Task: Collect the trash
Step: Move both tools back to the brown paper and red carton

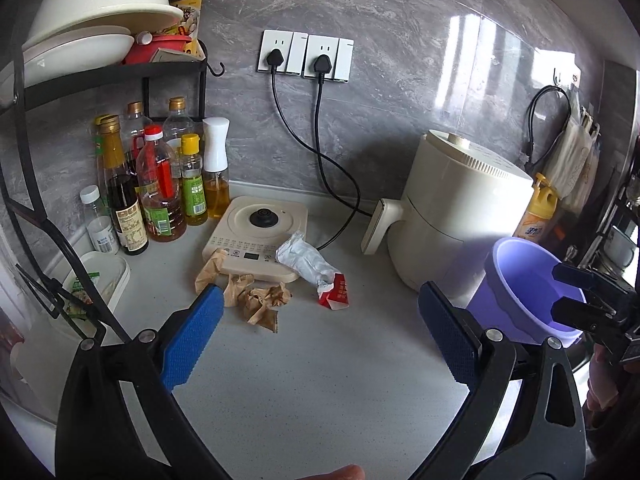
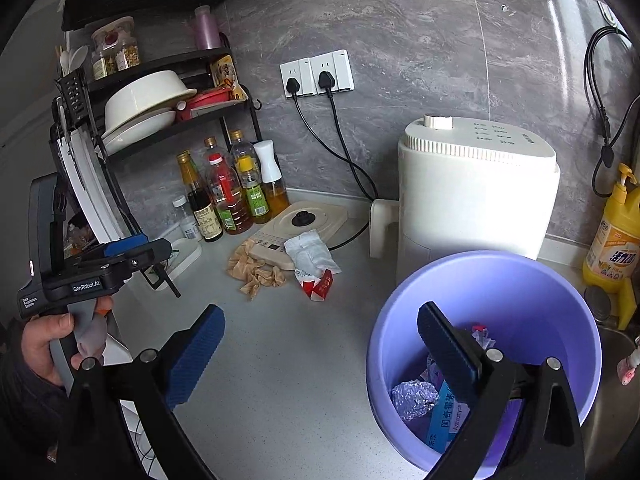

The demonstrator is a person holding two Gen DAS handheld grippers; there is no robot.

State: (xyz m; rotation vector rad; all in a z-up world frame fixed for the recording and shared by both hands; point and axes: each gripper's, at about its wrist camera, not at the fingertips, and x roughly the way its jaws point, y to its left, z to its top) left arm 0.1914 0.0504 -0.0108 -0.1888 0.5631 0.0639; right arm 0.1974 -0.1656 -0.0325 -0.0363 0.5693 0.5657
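Observation:
Three pieces of trash lie on the grey counter: crumpled brown paper [image 1: 260, 300] [image 2: 256, 272], a crushed white wrapper [image 1: 304, 260] [image 2: 310, 254] and a torn red-and-white carton [image 1: 336, 294] [image 2: 320, 284]. My left gripper [image 1: 320, 300] is open, a short way in front of them, with nothing between its blue pads. My right gripper [image 2: 322, 312] is also open and empty, its right finger over the purple bin [image 2: 520, 300] [image 1: 516, 280]. The bin holds a foil ball [image 2: 414, 398] and a blue box [image 2: 444, 420]. A hand [image 2: 44, 344] grips the left tool.
The trash partly rests on a cream cooker base [image 1: 260, 232]. A white air fryer [image 1: 452, 216] stands behind the bin. Sauce bottles [image 1: 160, 184], a black rack with bowls [image 1: 100, 12] and a white tray [image 1: 108, 280] crowd the left. Yellow dish soap [image 2: 612, 240] stands far right.

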